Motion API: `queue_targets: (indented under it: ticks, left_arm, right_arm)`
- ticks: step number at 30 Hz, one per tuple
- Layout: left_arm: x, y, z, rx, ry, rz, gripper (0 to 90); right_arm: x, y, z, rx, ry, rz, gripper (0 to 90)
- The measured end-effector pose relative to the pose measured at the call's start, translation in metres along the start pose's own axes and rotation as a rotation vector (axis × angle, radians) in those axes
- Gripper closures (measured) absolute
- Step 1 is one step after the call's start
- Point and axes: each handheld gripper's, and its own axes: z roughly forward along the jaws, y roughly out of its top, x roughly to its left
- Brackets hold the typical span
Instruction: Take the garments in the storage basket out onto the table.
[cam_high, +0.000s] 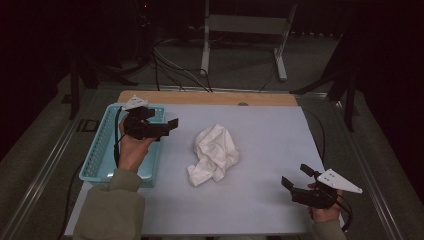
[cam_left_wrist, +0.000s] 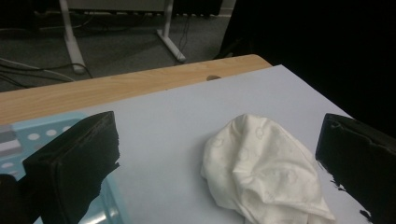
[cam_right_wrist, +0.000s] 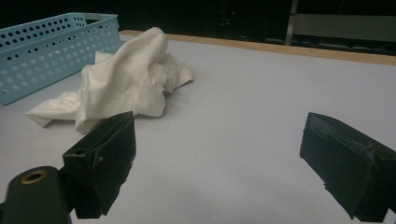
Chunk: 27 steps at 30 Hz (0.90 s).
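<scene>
A crumpled white cloth (cam_high: 215, 154) lies in a heap near the middle of the pale table top (cam_high: 265, 135). My left gripper (cam_high: 167, 126) hovers over the right edge of a light blue perforated basket (cam_high: 102, 150), open, with nothing between its jaws; it points toward the cloth (cam_left_wrist: 261, 168). My right gripper (cam_high: 296, 176) stands open near the table's front right corner, well apart from the cloth (cam_right_wrist: 126, 79), also holding nothing. In the right gripper view the basket (cam_right_wrist: 42, 51) sits behind the cloth at the left.
A wooden strip (cam_high: 210, 97) runs along the table's far edge. Beyond it are a white metal stand (cam_high: 245, 30) and floor cables (cam_high: 170, 65). Bare table surface lies between the cloth and the right gripper.
</scene>
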Motion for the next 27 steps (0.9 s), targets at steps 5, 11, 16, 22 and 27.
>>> queue_targets:
  ticks: [5,11,16,22,27]
  left_arm:
    - [0.004,-0.003,-0.009,-0.007,0.012,0.017,0.1]
    - [0.008,-0.007,-0.018,-0.022,0.016,0.023,0.1]
    - [0.015,-0.012,-0.031,-0.048,0.030,0.027,0.1]
    - [0.021,-0.021,-0.043,-0.064,0.055,0.037,0.1]
    - [0.025,-0.028,-0.052,-0.073,0.067,0.037,0.1]
  right_arm:
    - [0.000,0.000,0.000,-0.002,0.000,0.005,10.9]
    - [-0.001,0.000,-0.001,-0.003,0.000,0.010,10.9]
    - [-0.001,0.000,-0.001,-0.004,0.000,0.012,10.9]
    - [-0.001,0.000,-0.001,-0.007,0.001,0.014,10.9]
    - [-0.002,0.000,-0.001,-0.008,0.000,0.015,10.9]
